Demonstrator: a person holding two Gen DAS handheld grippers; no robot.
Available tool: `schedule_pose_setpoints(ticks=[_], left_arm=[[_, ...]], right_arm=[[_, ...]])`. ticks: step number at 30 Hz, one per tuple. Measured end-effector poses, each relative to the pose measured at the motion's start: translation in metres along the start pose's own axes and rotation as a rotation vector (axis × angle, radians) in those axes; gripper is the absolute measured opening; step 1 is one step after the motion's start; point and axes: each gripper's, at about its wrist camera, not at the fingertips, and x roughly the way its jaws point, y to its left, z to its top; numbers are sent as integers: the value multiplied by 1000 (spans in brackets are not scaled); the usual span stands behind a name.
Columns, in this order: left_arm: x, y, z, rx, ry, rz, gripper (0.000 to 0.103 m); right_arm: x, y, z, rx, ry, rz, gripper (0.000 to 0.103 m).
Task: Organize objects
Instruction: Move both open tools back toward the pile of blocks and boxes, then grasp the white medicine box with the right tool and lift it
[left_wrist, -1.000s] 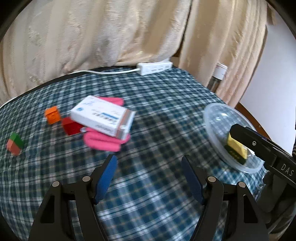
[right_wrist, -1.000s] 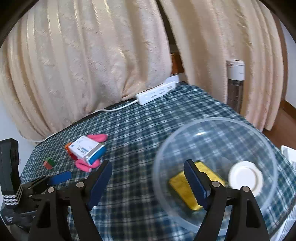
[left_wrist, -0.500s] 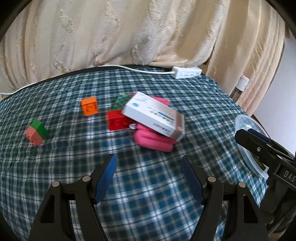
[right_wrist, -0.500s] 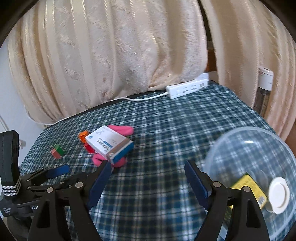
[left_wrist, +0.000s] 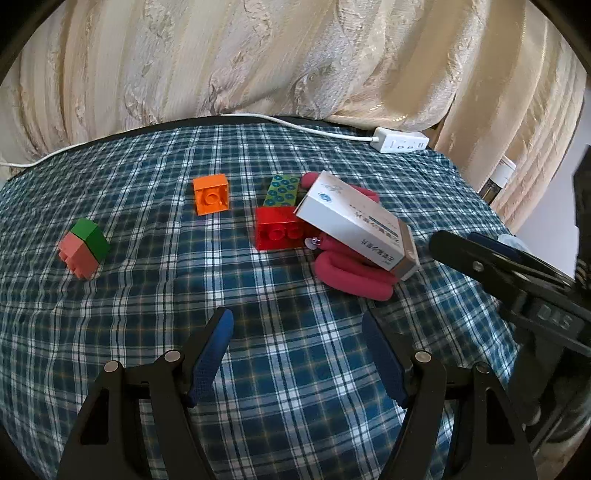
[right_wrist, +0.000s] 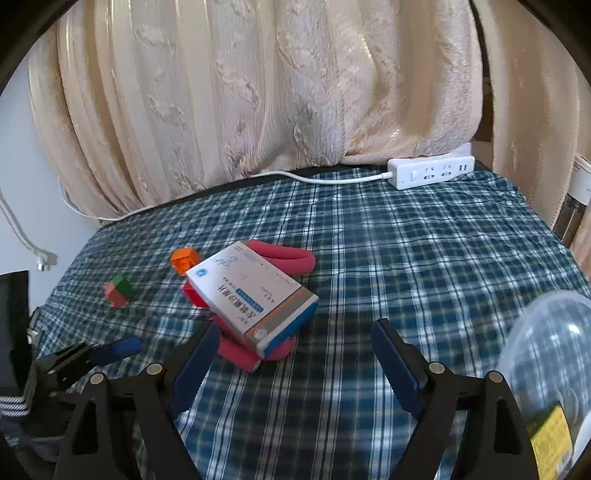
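A white medicine box (left_wrist: 354, 225) (right_wrist: 251, 295) lies tilted on a pink foam loop (left_wrist: 351, 275) (right_wrist: 284, 258), in the middle of the checked cloth. Beside it are a red brick (left_wrist: 279, 229), a green studded brick (left_wrist: 282, 190), an orange brick (left_wrist: 210, 194) (right_wrist: 183, 260) and, further left, a pink-and-green brick (left_wrist: 83, 247) (right_wrist: 118, 290). My left gripper (left_wrist: 295, 350) hovers open in front of the red brick, nothing between its fingers. My right gripper (right_wrist: 291, 354) is opening, empty, with its left finger close to the foam loop and box.
A clear plastic bowl (right_wrist: 546, 369) holding a yellow packet (right_wrist: 550, 439) sits at the right edge. A white power strip (left_wrist: 400, 140) (right_wrist: 430, 171) and its cable lie at the back by the cream curtain. A bottle (left_wrist: 496, 181) stands behind the table's right side.
Both views have swung left: the box and bricks moved toward centre and nearer, the bowl slid to the right edge. The right gripper's jaws stand a little wider.
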Motion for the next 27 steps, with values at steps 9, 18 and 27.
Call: schedule_pose_setpoints(ticks=[9, 18, 27], left_arm=[[7, 4, -4, -15, 30, -2, 74], [7, 12, -3, -43, 32, -4, 74], [8, 15, -4, -53, 36, -3, 74]], right_arm=[[30, -1, 16, 33, 44, 46, 87], [51, 6, 35, 35, 57, 103, 87], [69, 4, 38, 22, 93, 176, 87]])
